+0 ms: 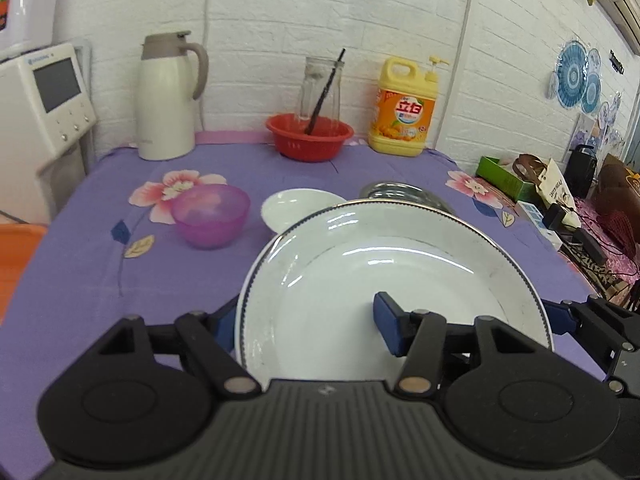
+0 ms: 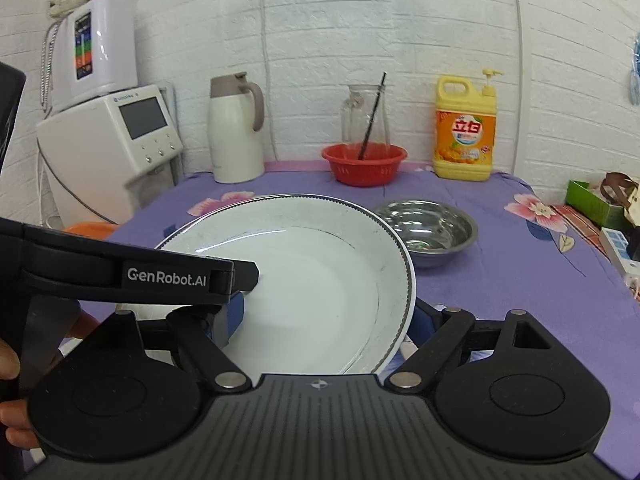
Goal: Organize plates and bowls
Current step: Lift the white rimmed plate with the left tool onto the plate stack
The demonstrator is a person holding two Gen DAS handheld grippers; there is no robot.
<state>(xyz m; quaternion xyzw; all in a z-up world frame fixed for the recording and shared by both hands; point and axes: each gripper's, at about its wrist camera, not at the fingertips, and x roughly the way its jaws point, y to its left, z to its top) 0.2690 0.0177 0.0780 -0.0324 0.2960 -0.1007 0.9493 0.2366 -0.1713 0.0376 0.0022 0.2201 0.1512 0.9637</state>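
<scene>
A large white plate with a dark beaded rim is held between both grippers above the purple cloth. My left gripper is shut on its left rim, one blue pad inside the plate and the other outside. My right gripper is shut on the right rim of the plate the same way. Behind it on the table stand a purple bowl, a small white dish and a steel bowl. The plate hides part of the white dish and the steel bowl in the left wrist view.
Along the back wall stand a white jug, a red basket with a glass jar and black straw in it, and a yellow detergent bottle. A white appliance sits off the table's left edge. Clutter lies to the right.
</scene>
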